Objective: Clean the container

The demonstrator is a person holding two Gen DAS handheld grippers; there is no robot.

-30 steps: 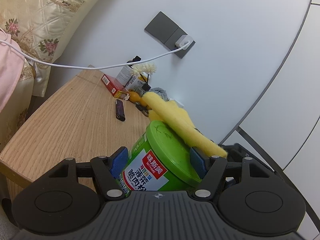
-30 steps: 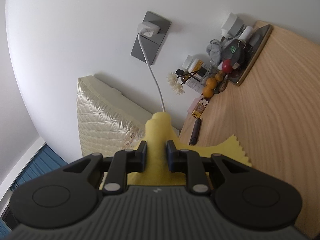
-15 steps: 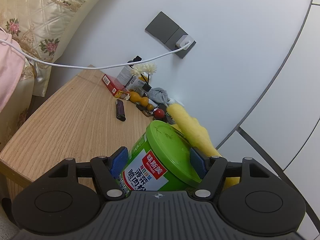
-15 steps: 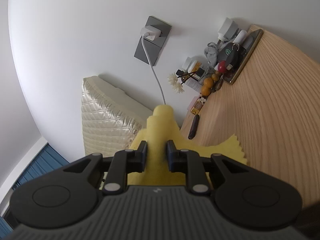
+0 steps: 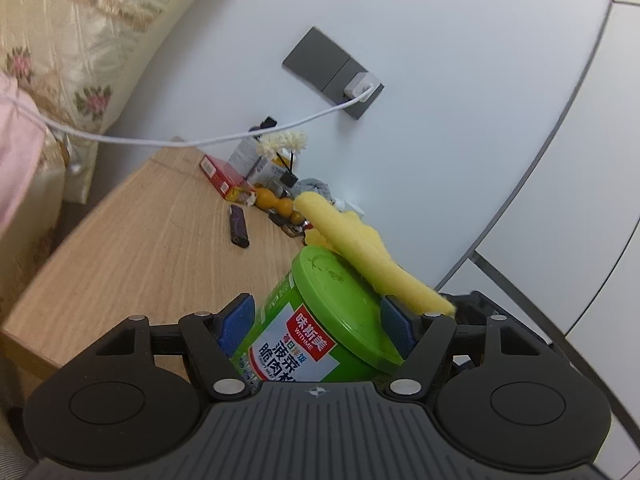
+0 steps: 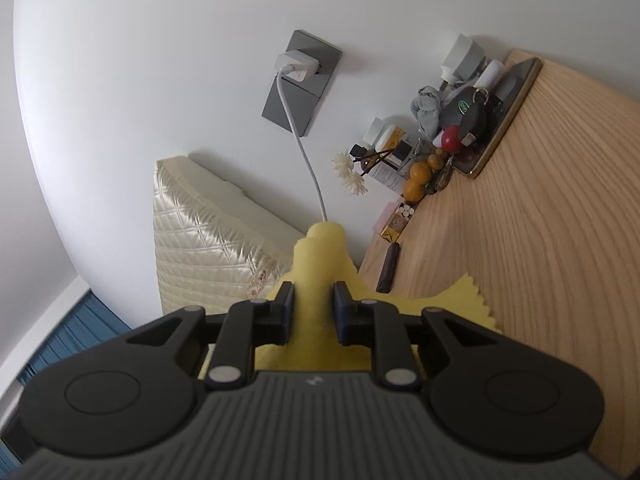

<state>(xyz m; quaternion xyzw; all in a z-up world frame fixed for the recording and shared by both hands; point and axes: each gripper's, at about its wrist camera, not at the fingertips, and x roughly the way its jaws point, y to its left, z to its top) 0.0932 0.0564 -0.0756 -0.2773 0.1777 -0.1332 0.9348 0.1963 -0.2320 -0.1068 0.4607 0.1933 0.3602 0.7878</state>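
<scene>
Green-lidded container [image 5: 316,320], one, sits clamped in the left gripper [image 5: 316,322]; the right gripper [image 6: 314,308] pinches one yellow cloth [image 5: 360,252], seemingly brushing its lid

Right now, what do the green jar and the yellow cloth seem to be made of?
The green jar looks like glossy plastic: smooth moulded lid, printed paper label. The yellow cloth looks like soft, matte, fuzzy fabric, probably microfibre, with a zigzag-cut edge.
</scene>
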